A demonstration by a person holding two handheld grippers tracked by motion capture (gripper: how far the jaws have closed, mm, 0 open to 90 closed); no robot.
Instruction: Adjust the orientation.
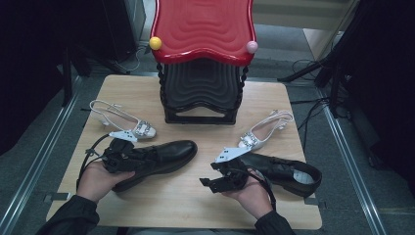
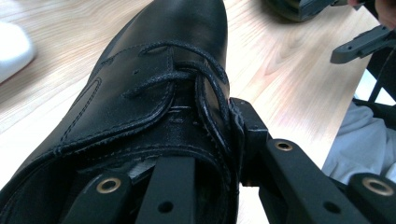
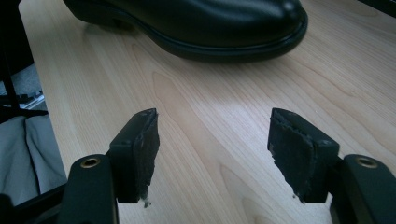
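A black lace-up shoe (image 1: 169, 152) (image 2: 154, 93) lies left of centre on the wooden table (image 1: 186, 200), toe pointing right. My left gripper (image 1: 141, 157) (image 2: 210, 140) is shut on its side wall near the laces, one jaw inside the opening and the other outside. My right gripper (image 1: 210, 175) (image 3: 212, 140) hovers just above the table, pointing left at that shoe's toe (image 3: 196, 23), open with nothing between its fingertips. The second black shoe (image 1: 289, 171) lies behind my right hand.
Two white slingback sandals (image 1: 139, 128) (image 1: 262, 133) lie further back, left and right. A red stool (image 1: 203, 27) stacked on black ones (image 1: 200, 93) stands at the table's far middle. Metal rails run along both sides of the table.
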